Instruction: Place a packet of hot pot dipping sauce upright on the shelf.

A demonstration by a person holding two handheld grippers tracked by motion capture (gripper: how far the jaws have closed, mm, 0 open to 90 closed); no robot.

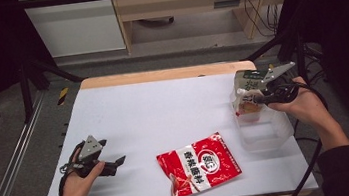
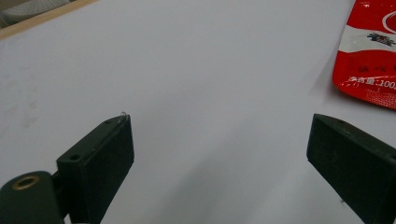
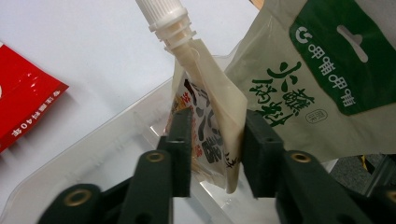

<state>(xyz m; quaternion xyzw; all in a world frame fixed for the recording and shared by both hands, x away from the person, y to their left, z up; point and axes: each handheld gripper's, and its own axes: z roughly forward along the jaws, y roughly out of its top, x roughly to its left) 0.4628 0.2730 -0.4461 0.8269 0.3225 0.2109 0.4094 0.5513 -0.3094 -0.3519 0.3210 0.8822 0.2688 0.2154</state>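
Spouted sauce pouch going into the clear bin

My right tool (image 3: 212,149) has its jaws slightly apart around the spouted pouch (image 3: 208,116), pads seemingly just off it, over the clear plastic bin (image 1: 267,134) at the frame's right, beside a green-labelled bag (image 3: 303,88). I'd open fully before lifting away. My left tool (image 2: 219,154) gapes empty, lower left; the red seasoning packet (image 1: 199,164) waits on the worktop (image 1: 154,110).

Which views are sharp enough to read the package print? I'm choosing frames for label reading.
Right gripper view: green characters on the beige bag are crisp, and the spouted pouch between the jaws is fairly sharp. Left gripper view: the red packet is soft and cut off. High view: its print is small and grainy.
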